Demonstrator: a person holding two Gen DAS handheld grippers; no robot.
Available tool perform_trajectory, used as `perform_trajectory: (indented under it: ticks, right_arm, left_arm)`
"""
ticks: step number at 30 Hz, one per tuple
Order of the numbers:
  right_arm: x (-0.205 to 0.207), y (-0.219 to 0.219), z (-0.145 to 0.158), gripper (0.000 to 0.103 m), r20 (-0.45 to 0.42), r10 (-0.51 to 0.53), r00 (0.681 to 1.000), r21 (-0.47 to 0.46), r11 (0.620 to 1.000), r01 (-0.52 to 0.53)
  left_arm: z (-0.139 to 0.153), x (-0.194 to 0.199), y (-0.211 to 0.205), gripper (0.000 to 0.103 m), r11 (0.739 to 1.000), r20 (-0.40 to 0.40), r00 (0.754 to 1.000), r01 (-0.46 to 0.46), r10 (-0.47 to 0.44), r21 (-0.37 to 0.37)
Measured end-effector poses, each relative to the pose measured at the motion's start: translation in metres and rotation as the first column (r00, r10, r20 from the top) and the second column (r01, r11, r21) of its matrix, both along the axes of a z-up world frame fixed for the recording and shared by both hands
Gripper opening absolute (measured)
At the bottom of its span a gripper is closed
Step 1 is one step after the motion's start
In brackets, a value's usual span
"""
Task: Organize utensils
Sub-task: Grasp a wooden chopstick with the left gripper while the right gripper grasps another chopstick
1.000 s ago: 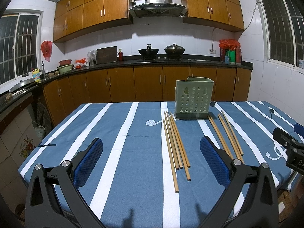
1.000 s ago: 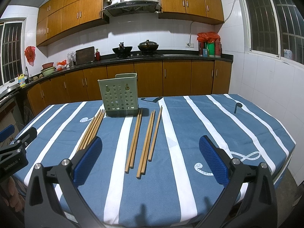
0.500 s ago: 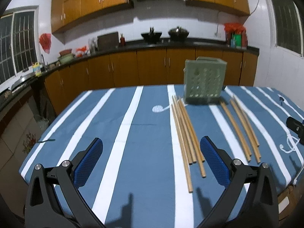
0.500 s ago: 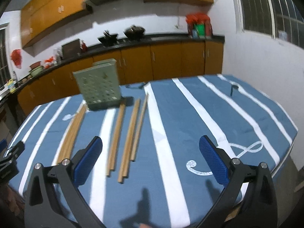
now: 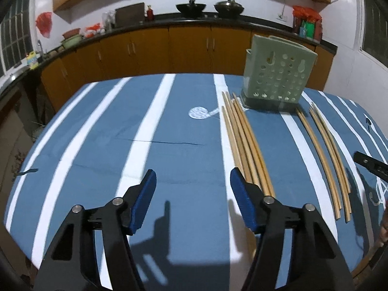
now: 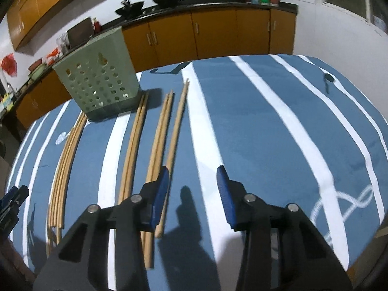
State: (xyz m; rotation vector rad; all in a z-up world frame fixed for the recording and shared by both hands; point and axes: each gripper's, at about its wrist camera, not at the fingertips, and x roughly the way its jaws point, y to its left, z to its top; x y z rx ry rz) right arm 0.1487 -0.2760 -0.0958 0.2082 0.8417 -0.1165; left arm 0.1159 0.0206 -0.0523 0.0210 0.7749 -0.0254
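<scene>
Wooden chopsticks (image 5: 245, 145) now lie just beside both tongs, which have dropped lower and narrowed.
Left gripper (image 5: 192, 197) and right gripper (image 6: 191, 194) remain apart, empty; holder (image 5: 276, 72) ahead, pickup likely next.

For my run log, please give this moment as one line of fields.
left tongs: open, empty | right tongs: open, empty | chopsticks: all flat on tablecloth | green holder: upright | phase: approach

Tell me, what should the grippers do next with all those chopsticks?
Probably shift the right gripper slightly left and lower it over the nearest chopstick. Its jaws are open and empty, just beside that stick, and the green holder is waiting behind.
</scene>
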Motion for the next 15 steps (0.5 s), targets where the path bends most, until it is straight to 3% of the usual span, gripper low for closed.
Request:
perform_trajectory:
  ticks: [3,7,10,15]
  right_arm:
    - [0.016,0.006,-0.008,0.041,-0.033,0.024,0.999,0.000,1.000,-0.024]
    - [0.024,0.007,-0.018,0.029,-0.055,0.050,0.997,0.017,0.999,-0.049]
    - [0.025,0.005,-0.020,0.009,-0.059,0.022,0.998,-0.035,0.999,-0.024]
    - [0.026,-0.006,-0.020,0.009,-0.055,0.000,0.998,-0.021,1.000,-0.001]
  left_arm:
    - [-0.003,0.007,-0.005,0.061,0.999,-0.024,0.999,0.035,-0.036,-0.031]
    - [-0.009,0.015,-0.009,0.054,0.996,-0.054,0.996,0.064,-0.067,-0.059]
    - [-0.013,0.018,-0.012,0.046,0.993,-0.073,0.993,0.085,-0.091,-0.076]
    - [-0.018,0.020,-0.018,0.036,0.988,-0.097,0.987,0.120,-0.129,-0.093]
